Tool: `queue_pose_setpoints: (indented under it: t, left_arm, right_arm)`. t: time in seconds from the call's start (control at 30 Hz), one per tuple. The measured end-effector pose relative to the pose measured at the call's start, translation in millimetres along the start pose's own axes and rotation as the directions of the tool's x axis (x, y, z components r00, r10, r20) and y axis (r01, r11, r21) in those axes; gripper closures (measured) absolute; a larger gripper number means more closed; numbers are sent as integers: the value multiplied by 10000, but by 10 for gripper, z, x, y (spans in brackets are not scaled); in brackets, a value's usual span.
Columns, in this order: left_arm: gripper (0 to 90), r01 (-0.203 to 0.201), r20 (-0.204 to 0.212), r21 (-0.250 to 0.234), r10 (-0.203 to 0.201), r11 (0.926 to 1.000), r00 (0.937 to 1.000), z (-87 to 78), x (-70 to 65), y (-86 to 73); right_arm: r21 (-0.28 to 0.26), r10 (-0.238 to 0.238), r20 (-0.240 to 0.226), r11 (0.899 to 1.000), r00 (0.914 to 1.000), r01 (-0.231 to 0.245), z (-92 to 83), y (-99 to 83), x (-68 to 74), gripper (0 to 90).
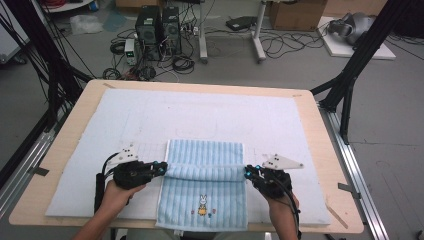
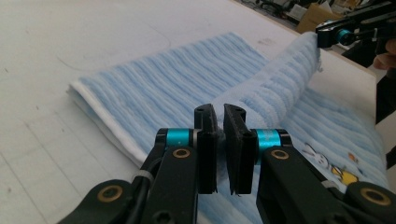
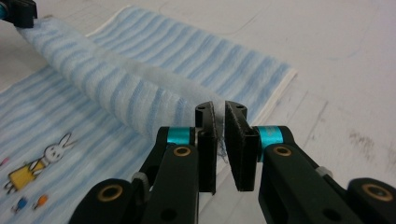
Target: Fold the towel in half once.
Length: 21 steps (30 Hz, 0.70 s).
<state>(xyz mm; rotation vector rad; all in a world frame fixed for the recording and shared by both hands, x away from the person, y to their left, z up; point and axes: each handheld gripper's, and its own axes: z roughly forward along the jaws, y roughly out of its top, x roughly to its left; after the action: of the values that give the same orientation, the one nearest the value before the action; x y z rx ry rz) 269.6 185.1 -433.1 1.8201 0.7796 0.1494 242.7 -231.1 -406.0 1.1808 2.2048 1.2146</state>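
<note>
A light blue striped towel [image 1: 202, 187] with a small rabbit picture [image 1: 202, 204] lies on the white mat, its near end hanging over the table's front edge. A fold of it is lifted into a ridge across the middle. My left gripper [image 1: 162, 169] is shut on the left end of that ridge [image 2: 261, 93], and my right gripper [image 1: 247, 172] is shut on the right end [image 3: 116, 88]. In the left gripper view the towel cloth sits pinched between the pads [image 2: 205, 140]; the right gripper view shows the same pinch at its pads [image 3: 208, 140]. The ridge is stretched between the two grippers.
A white padded mat [image 1: 190, 120] covers most of the wooden table [image 1: 325, 165]. Black frame struts [image 1: 350, 75] stand at both back corners. Computers and cables [image 1: 157, 35] lie on the floor beyond the table.
</note>
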Motion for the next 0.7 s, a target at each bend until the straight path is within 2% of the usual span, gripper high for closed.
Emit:
queue_pose_setpoints:
  t: [0.1, 0.13, 0.2, 0.23, 0.3, 0.37, 0.47, 0.53, 0.57, 0.6, 0.7]
  left_arm:
    - [799, 262, 465, 205, -271, 9994, 9986, 0, -47, -70]
    - [727, 252, 506, 204, -262, 9995, 9984, 1, -47, -65]
    - [547, 453, 315, 6, -453, 9990, 9985, 2, -15, -17]
    - [541, 489, 212, -163, -486, 9987, 9986, -7, 18, 26]
    - [475, 646, -335, -577, -666, 9962, 9972, -12, 122, 142]
    - [459, 819, -624, -762, -867, 9937, 9943, 29, 238, 223]
    - [451, 1178, -1298, -302, -1208, 9926, 9842, 193, 461, 336]
    - [453, 1400, -1836, 6, -1375, 9902, 9733, 312, 578, 374]
    - [453, 1346, -1940, 169, -1288, 9908, 9725, 340, 606, 384]
    - [454, 1250, -2205, 215, -1172, 9919, 9683, 376, 632, 389]
    - [465, 1431, -2295, 344, -1315, 9891, 9644, 467, 685, 354]
  right_arm:
    - [111, 80, -110, 9999, 9999, -78, -63, -133, 55, 830]
    - [207, 15, -128, 9998, 9999, -13, -81, -176, 78, 809]
    - [221, -37, -30, 9997, 10000, 38, -91, -192, 83, 752]
    - [215, 13, 85, 9998, 10000, -15, -87, -180, 71, 721]
    - [-53, 240, 320, 9997, 9992, -239, -35, -97, -11, 675]
    - [-181, 425, 421, 9990, 9982, -417, 59, 11, -94, 647]
    - [-137, 483, 463, 9988, 9978, -477, 256, 166, -201, 615]
    - [-67, 507, 503, 9987, 9974, -504, 366, 222, -241, 573]
    - [0, 528, 626, 9986, 9966, -529, 435, 240, -261, 559]
    - [32, 540, 685, 9985, 9962, -543, 471, 243, -274, 560]
    - [503, 620, 776, 9965, 9950, -661, 608, 226, -332, 559]
